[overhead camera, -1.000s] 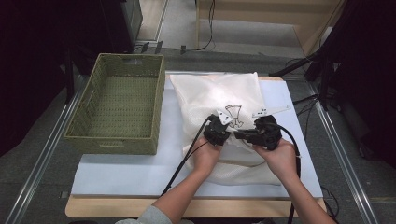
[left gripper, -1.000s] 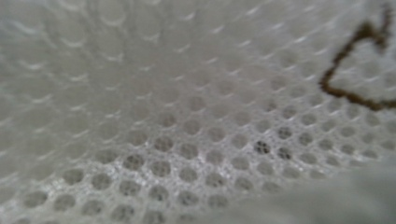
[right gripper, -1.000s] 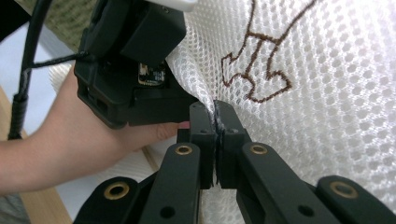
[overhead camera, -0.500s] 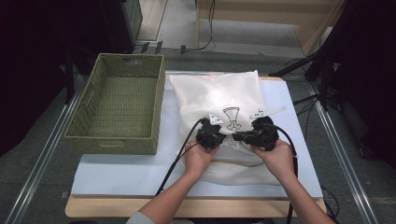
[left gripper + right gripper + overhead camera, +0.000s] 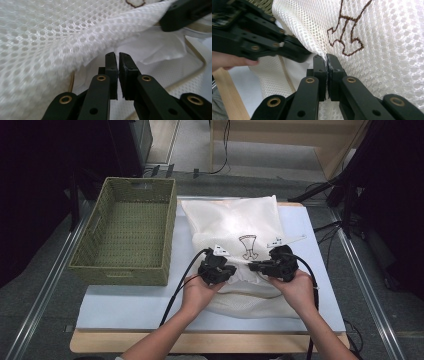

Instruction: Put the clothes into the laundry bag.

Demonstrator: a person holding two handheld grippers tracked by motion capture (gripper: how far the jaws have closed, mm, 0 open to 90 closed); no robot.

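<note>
Nearest: left gripper, jaws closed, empty, under the lifted mesh. Beyond: right gripper, clenched on the upper layer of the mesh bag, mid-table beside the basket. For a clean opening: keep upper layer raised, pinch lower layer alone.

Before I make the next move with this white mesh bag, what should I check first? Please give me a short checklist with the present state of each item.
1. Right tool grips the mesh bag: ok. Its jaws are shut on a fold of the mesh, beside the brown stitched figure.
2. Left tool grips the bag: not ok. Its jaws stand almost together with no mesh between them.
3. Bag mouth is held apart: cannot tell. A mesh layer is lifted above the left tool, but how wide the mouth stands is unclear.
4. Basket is ready: ok. It is empty and stands beside the bag.
5. Bag lies fully on the table: ok.
</note>
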